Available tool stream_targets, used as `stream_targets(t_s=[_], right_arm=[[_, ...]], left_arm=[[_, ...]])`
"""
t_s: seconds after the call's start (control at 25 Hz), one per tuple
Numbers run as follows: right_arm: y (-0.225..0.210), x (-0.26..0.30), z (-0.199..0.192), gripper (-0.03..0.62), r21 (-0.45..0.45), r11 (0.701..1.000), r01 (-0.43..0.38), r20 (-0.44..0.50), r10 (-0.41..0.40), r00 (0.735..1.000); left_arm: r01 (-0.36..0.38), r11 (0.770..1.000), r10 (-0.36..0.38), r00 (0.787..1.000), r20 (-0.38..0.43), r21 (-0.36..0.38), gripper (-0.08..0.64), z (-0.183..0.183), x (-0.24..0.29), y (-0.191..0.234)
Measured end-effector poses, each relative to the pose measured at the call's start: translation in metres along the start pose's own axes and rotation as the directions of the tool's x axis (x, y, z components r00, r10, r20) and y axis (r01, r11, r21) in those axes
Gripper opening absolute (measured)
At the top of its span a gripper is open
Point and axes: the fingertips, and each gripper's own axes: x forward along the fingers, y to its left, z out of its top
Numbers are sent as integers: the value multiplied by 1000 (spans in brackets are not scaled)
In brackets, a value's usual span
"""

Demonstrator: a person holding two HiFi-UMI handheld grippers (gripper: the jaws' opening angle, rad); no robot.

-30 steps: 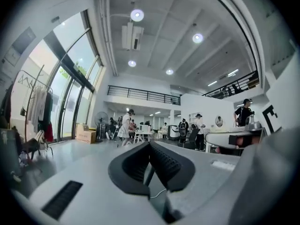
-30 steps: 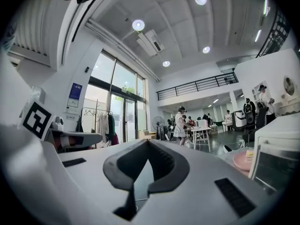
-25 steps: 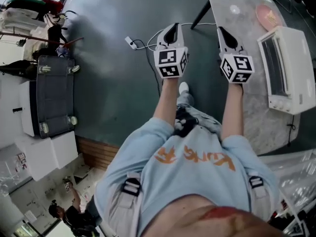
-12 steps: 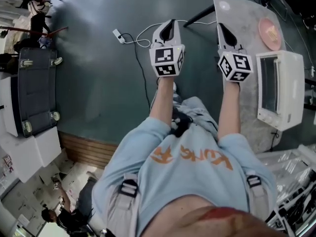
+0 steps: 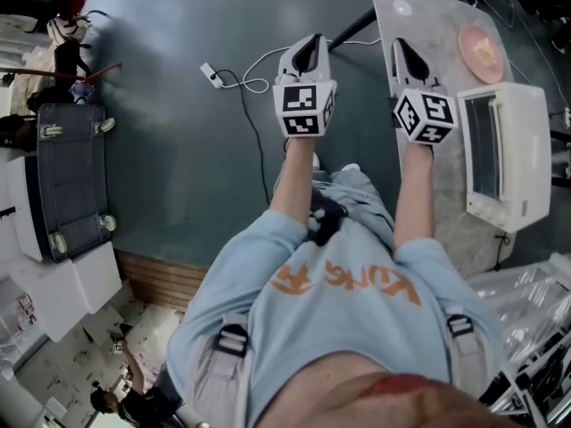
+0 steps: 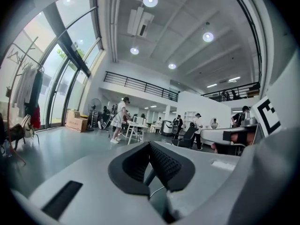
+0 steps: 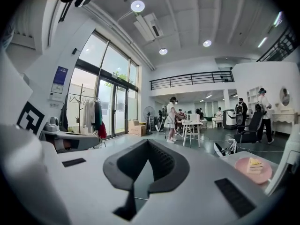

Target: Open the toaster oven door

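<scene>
The white toaster oven [image 5: 504,154] stands on the marble table [image 5: 428,25] at the right, its glass door facing left and closed. My right gripper [image 5: 399,50] hovers over the table's left part, to the left of the oven and apart from it, jaws shut on nothing. To its left, my left gripper [image 5: 310,50] hangs over the dark floor, also shut and empty. In the left gripper view the left gripper [image 6: 150,146] points level into the hall. In the right gripper view the right gripper [image 7: 147,144] does the same; the oven is out of both gripper views.
A pink plate [image 5: 482,41] with a piece of cake lies on the table beyond the oven, also the pink plate [image 7: 253,168] in the right gripper view. A white cable and plug [image 5: 234,77] lie on the floor. A dark case [image 5: 67,181] sits far left, clear plastic [image 5: 526,310] lower right.
Both grippers have shifted sideways together with the person, and the table and oven sit slightly differently in the head view. Both stay shut and empty.
</scene>
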Motion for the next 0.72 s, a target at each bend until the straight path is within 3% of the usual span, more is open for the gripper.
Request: stream_targets(t_s=[0.2, 0.28, 0.36, 0.44, 0.52, 0.72], right_arm=[[-53, -32, 10, -2, -18, 996, 87, 24, -86, 996], [-93, -60, 14, -2, -1, 985, 172, 35, -172, 984], [-137, -92, 18, -2, 18, 964, 267, 52, -267, 962], [-173, -124, 14, -2, 15, 941, 339, 69, -339, 938], [-199, -160, 5, -2, 18, 912, 411, 74, -411, 909], [-245, -253, 6, -2, 15, 816, 578, 70, -578, 813]], left_arm=[[122, 992, -121, 993, -14, 43, 2, 9, 37, -65], [218, 973, -217, 976, -21, 71, 3, 13, 55, -115], [328, 938, -327, 945, -30, 108, 3, 13, 73, -172], [435, 889, -433, 900, -46, 143, 3, 5, 87, -229], [539, 825, -536, 841, -68, 170, 3, -7, 92, -284], [749, 615, -745, 655, -130, 248, 3, -15, 70, -400]])
